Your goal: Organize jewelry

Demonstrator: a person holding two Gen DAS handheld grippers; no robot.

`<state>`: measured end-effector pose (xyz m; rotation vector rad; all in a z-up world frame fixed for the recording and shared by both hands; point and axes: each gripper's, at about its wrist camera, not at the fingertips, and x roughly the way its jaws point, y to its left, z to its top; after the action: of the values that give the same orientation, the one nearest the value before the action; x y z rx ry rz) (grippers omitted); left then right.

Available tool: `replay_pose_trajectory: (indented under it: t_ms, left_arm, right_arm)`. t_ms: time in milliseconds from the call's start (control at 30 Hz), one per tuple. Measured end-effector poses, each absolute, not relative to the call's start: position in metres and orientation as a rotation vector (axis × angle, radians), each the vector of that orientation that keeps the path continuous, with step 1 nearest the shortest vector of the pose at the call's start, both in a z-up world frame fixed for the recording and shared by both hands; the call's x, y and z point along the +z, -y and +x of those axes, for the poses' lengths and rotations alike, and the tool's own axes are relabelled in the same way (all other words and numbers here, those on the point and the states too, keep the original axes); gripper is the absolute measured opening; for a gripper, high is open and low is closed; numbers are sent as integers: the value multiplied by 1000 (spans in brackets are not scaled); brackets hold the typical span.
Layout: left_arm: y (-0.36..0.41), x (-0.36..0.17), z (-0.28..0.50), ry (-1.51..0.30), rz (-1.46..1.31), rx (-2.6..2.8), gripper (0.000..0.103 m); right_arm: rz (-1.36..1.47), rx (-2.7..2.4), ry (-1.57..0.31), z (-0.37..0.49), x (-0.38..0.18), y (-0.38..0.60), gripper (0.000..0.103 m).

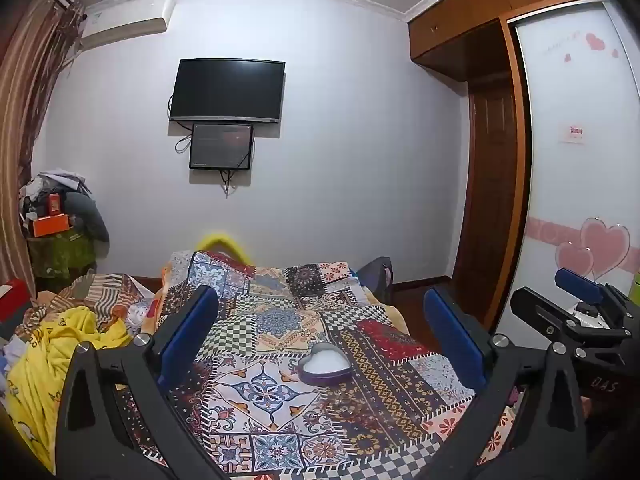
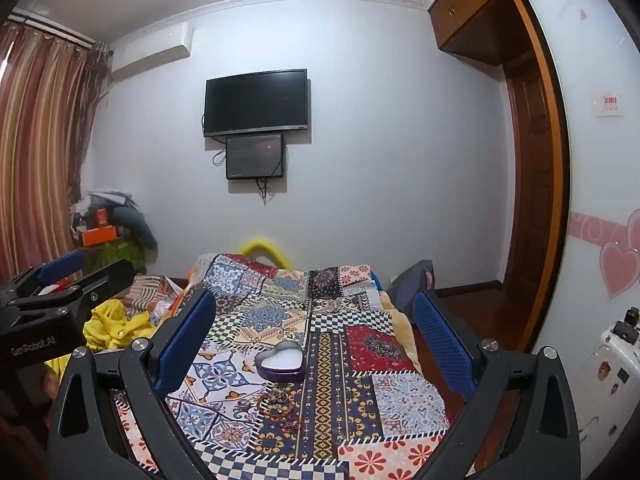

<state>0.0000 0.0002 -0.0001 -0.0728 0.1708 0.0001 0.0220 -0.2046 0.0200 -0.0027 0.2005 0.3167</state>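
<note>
Both grippers (image 1: 322, 334) (image 2: 316, 334): black frames, silver screws, blue-padded jaws, white lettering.

Even, soft indoor light, mild shadows; strong fisheye bending with dark corners, and slightly soft detail throughout

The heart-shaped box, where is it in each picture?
Left wrist view: the heart-shaped box lies on the patterned blanket, a bit right of centre, low down.
Right wrist view: the heart-shaped box lies left of centre, low down on the blanket.
Shared landmark: the black TV on the far wall, above the box in both.
</note>
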Motion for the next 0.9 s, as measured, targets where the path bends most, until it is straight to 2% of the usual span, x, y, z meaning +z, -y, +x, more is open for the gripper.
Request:
replay_pose_trajectory:
  t_ms: [900]
  left_arm:
    - [-2, -7, 6, -205, -48, 21, 103]
  right_arm:
    - [-13, 319, -231, 28, 17, 201, 98]
